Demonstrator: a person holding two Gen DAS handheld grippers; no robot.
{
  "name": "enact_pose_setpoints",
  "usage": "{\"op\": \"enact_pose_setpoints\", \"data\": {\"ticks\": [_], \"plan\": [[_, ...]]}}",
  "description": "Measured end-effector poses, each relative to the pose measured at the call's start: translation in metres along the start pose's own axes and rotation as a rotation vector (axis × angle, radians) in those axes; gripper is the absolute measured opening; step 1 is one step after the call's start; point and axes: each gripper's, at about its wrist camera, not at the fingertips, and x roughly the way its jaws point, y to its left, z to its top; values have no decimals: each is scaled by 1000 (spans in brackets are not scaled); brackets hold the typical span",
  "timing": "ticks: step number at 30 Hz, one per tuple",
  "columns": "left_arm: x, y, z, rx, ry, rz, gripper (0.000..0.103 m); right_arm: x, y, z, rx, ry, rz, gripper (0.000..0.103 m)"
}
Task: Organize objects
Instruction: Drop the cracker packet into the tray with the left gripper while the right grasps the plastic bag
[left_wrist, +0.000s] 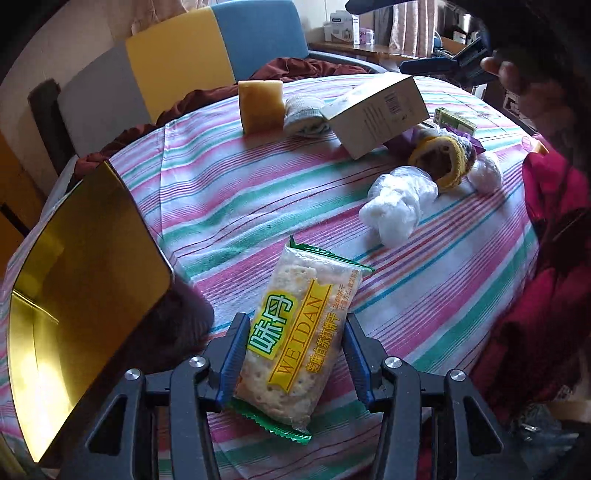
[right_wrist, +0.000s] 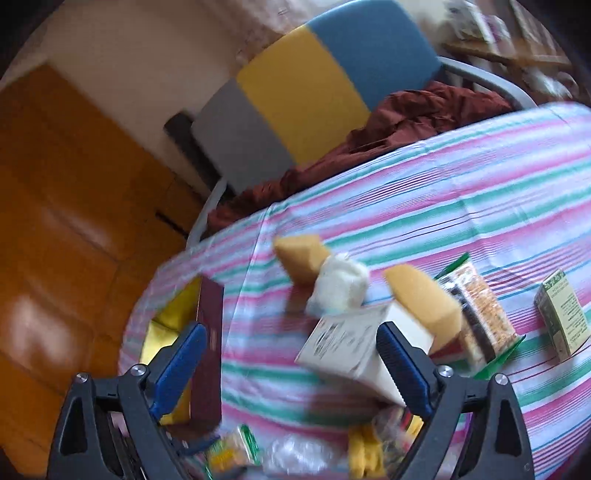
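In the left wrist view my left gripper (left_wrist: 293, 354) holds a Weidan cracker packet (left_wrist: 299, 332) between its blue pads, low over the striped tablecloth (left_wrist: 258, 192). An open gold tin (left_wrist: 81, 295) stands to its left. In the right wrist view my right gripper (right_wrist: 291, 365) is open and empty, above the table. A white carton (right_wrist: 351, 350) lies just past its right finger, and the dark red tin wall (right_wrist: 208, 350) is by its left finger. The right gripper also shows far off in the left wrist view (left_wrist: 443, 66).
On the cloth lie a yellow sponge (left_wrist: 260, 107), a rolled sock (left_wrist: 304, 114), a white carton (left_wrist: 376, 114), a yellow-rimmed knit item (left_wrist: 439, 158), a plastic-wrapped white bundle (left_wrist: 395, 206) and a green box (left_wrist: 454, 122). A snack bar packet (right_wrist: 476, 317) shows in the right view. A chair (left_wrist: 221, 48) stands behind.
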Motion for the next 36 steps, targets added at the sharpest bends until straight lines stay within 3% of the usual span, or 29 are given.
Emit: {"op": "enact_pose_setpoints", "data": {"ticks": [4, 10, 17, 18, 20, 24, 28, 32, 36], "plan": [[0, 6, -2, -34, -21, -21, 51, 5, 34, -25, -193, 150, -23, 88], [-4, 16, -5, -64, -47, -41, 51, 28, 62, -60, -364, 322, -100, 77], [-21, 29, -14, -101, -92, -56, 51, 82, 76, -91, -563, 433, -318, 76], [-25, 30, -17, -102, -98, -54, 51, 91, 70, -94, -572, 448, -352, 69], [-36, 34, -21, -108, -123, -58, 51, 99, 61, -96, -571, 438, -402, 53], [-66, 48, -27, -155, -198, -81, 51, 93, 53, -92, -522, 394, -364, 49], [-91, 89, -28, -311, -249, -78, 51, 90, 47, -92, -497, 368, -370, 48], [-103, 154, -31, -494, -242, 36, 51, 85, 51, -88, -463, 333, -344, 46], [-94, 217, -30, -590, -168, 168, 51, 85, 58, -89, -447, 318, -355, 46]]}}
